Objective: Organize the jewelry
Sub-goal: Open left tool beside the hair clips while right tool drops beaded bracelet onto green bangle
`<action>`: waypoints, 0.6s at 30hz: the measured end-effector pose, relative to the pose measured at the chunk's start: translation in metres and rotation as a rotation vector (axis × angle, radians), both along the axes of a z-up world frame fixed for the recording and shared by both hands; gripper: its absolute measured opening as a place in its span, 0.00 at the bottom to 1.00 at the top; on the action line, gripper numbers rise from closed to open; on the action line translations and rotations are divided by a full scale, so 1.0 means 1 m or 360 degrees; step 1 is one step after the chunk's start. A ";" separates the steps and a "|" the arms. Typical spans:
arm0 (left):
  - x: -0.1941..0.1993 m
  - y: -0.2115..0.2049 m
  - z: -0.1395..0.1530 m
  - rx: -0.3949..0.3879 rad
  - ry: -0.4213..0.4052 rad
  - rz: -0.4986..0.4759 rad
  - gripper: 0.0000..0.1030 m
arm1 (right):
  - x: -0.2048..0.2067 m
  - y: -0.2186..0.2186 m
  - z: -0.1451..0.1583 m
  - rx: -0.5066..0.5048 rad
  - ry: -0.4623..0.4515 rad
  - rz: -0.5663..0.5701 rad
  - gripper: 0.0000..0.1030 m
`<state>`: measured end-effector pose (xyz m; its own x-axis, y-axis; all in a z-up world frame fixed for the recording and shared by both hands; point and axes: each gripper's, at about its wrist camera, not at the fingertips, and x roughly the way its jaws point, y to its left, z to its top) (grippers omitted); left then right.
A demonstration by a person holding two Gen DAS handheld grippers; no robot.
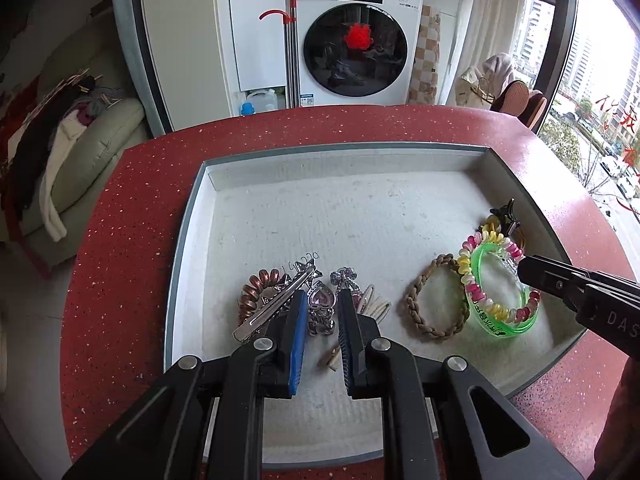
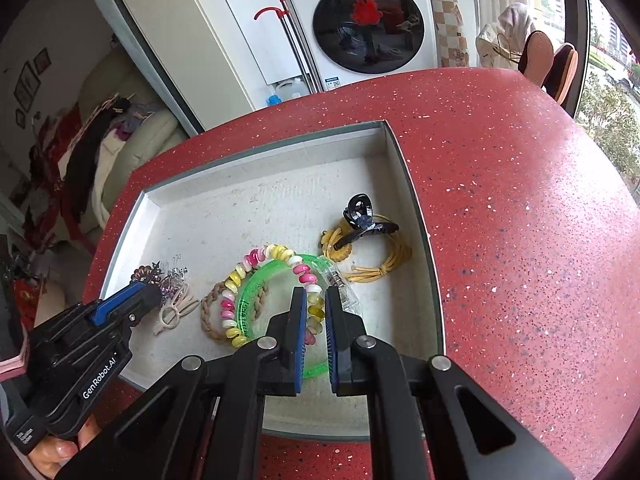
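A shallow grey-rimmed tray w/ a white liner sits on a red speckled table; all jewelry lies inside it.

Left gripper: jaws close together, blue pads nearly parallel. A heart-shaped pendant clip shows in the narrow gap at the tips; can't tell if the pads actually press it. Just to the gripper's left lie a long silver hair clip and a copper spiral hair tie. Just to its right, beige snap clips. Ahead of the tips, a small silver bow piece. Farther right, well apart from the tips, a braided brown band.

Right gripper: jaws drawn in, w/ a pink-yellow-white spiral bead bracelet passing betw. the tips; it looks pinched there. A green translucent bangle lies under and around the same spot, overlapping the bracelet. Ahead and slightly right of the tips, a black claw clip rests on a yellow cord bundle. Braided band sits to this gripper's left, touching the bangle.

A hand holds the left gripper at the lower left edge of the right wrist view.
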<state>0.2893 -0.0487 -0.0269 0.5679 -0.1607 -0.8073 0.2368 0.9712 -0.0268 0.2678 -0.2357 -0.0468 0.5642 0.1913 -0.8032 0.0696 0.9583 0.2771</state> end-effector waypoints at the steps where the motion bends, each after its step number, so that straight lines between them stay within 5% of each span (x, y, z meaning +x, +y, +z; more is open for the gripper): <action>1: 0.000 -0.001 -0.001 0.0005 0.0002 -0.0003 0.34 | 0.000 0.000 -0.001 0.0001 0.0004 0.0002 0.10; 10: -0.002 -0.004 -0.002 0.0059 -0.0011 -0.0016 0.34 | -0.001 0.002 -0.003 0.0010 0.0024 0.0019 0.11; 13: -0.002 -0.003 -0.002 0.0058 -0.0008 0.0002 0.34 | -0.004 0.001 0.000 0.0046 0.0002 0.0022 0.26; 15: -0.002 -0.001 0.000 0.0057 -0.0013 0.0018 0.34 | -0.007 0.001 0.005 0.0052 -0.0033 0.0016 0.56; 18: -0.003 0.002 0.002 0.0042 -0.0017 0.0035 0.34 | -0.012 0.001 0.012 0.0043 -0.0081 0.0006 0.62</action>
<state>0.2861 -0.0470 -0.0251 0.5798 -0.1264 -0.8049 0.2153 0.9766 0.0016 0.2559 -0.2347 -0.0344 0.6036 0.2148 -0.7678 0.0509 0.9507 0.3060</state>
